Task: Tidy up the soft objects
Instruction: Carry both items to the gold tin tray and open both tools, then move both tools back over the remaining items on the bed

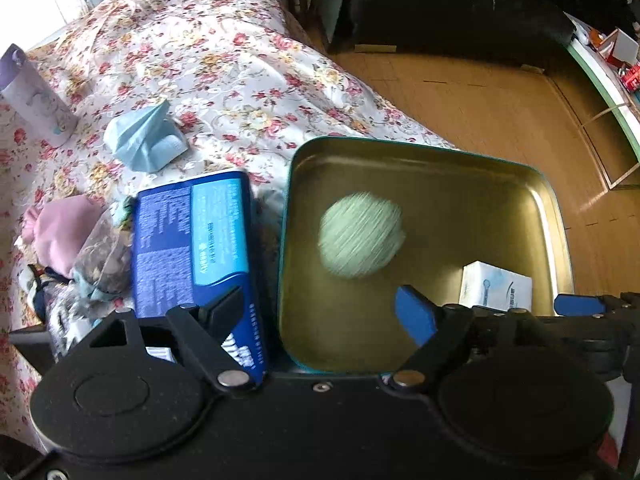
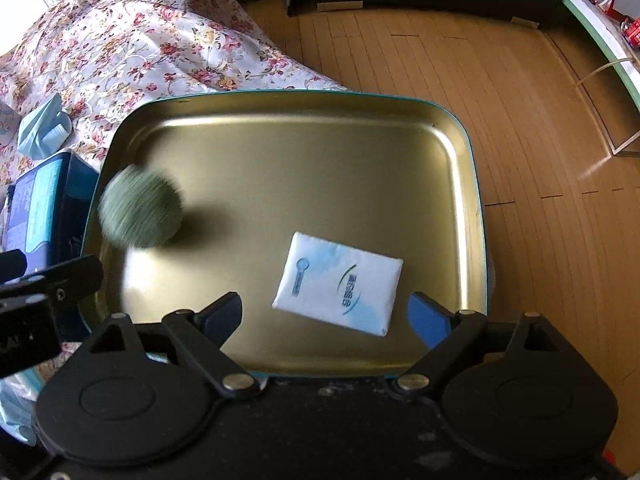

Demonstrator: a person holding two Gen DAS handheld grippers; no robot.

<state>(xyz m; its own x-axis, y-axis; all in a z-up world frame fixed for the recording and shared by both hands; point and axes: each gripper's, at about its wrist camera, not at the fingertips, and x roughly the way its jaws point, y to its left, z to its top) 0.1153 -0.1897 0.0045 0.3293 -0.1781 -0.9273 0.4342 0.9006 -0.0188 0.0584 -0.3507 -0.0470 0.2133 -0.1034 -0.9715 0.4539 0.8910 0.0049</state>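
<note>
Floral quilted bedspread (image 1: 208,64) underneath, and on it the teal-rimmed golden metal tray (image 2: 280,152) holds a blurred pale-green yarn ball (image 2: 140,208) at its left and a white tissue packet (image 2: 338,284) near-right. Both grippers, left gripper (image 1: 324,312) and right gripper (image 2: 328,316), hang above the tray's near edge, jaws spread wide, gripping nothing.

A pale green yarn ball (image 2: 141,208), motion-blurred, sits inside the gold metal tray (image 2: 304,136) near its left wall. A white tissue packet (image 2: 338,284) with blue print lies flat, slightly skewed, on the tray floor, well apart from the ball.
</note>
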